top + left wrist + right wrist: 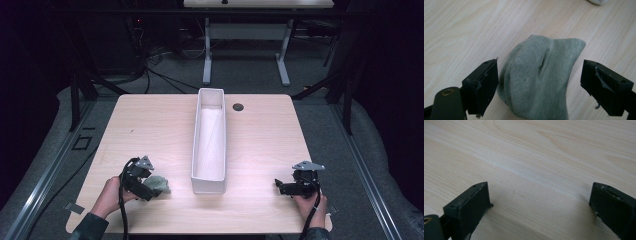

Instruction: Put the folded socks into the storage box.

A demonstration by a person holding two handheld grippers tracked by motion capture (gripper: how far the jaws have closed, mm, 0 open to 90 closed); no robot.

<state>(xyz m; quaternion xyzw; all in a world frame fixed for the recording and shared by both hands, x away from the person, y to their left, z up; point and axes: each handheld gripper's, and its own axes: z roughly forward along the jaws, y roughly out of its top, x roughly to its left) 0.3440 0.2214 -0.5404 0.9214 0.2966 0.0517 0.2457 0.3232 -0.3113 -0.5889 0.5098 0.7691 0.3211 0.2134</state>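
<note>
left hand-held gripper [159, 186]: lower left, jaws apart, angled right | right hand-held gripper [276, 185]: lower right, jaws wide, pointing left

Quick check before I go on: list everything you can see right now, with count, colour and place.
sock: one, grey-green, bunched on the table near its front left, between the left gripper's fingers; the left pad is at its edge, the right pad is apart from it
bin: one, white, long and narrow, open-topped, running front to back along the middle of the table
table: one, light wood
cable port: one, dark, round, in the tabletop right of the bin's far end
left gripper: one, black, jaws apart around the sock
right gripper: one, black, jaws wide over bare wood at front right
</note>
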